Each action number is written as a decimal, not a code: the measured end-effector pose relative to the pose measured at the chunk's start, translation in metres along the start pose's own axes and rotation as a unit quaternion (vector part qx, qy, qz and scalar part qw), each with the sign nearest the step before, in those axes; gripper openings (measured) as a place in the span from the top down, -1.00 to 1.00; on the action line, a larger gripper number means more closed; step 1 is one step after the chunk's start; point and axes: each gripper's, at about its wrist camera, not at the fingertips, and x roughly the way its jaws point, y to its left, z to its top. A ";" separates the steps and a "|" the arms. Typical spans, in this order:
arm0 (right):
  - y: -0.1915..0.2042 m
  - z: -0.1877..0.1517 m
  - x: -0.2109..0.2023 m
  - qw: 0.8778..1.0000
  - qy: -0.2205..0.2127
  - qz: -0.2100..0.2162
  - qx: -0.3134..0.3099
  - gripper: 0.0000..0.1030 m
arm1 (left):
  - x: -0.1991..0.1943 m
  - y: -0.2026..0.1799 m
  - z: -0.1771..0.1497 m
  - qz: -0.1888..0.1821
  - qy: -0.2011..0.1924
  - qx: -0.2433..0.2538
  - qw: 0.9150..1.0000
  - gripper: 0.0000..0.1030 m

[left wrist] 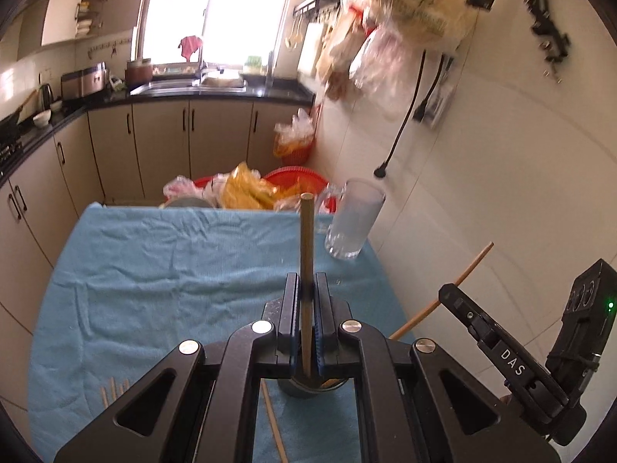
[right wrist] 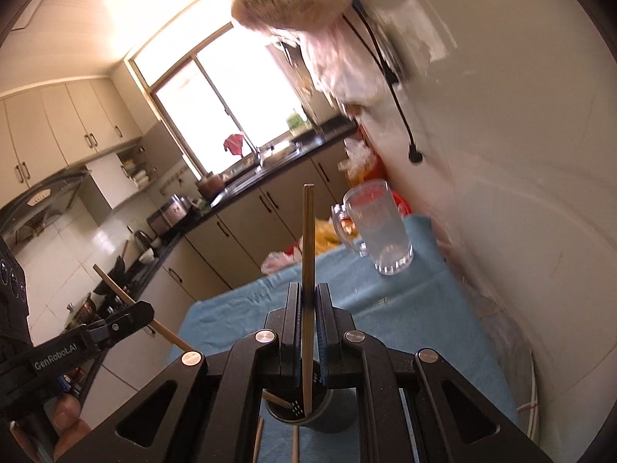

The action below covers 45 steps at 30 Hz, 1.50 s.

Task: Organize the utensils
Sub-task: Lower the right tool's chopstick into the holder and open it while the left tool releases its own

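Left gripper clamped on a slim round wooden chopstick, upright over the dark cylindrical holder; right gripper likewise grips a second chopstick; wrinkled blue cloth beneath.

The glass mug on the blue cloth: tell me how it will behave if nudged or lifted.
The glass mug looks thick-walled, so probably heavy for its size and breakable if dropped. It looks empty and tall, so a high push might tip it. On the blue cloth it would likely drag rather than slide; its handle offers the surest grip.
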 end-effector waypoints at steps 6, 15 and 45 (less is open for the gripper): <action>-0.012 -0.015 0.027 0.999 0.041 -0.006 0.009 0.86 | 0.019 0.005 -0.014 0.007 0.022 0.008 1.000 0.88; -0.013 -0.018 0.034 0.998 0.056 -0.006 0.009 0.82 | 0.015 0.005 -0.016 0.006 0.010 0.012 1.000 0.38; 0.011 -0.151 0.058 0.972 0.237 0.010 -0.004 0.75 | -0.082 0.183 -0.173 0.098 0.063 -0.098 0.988 0.18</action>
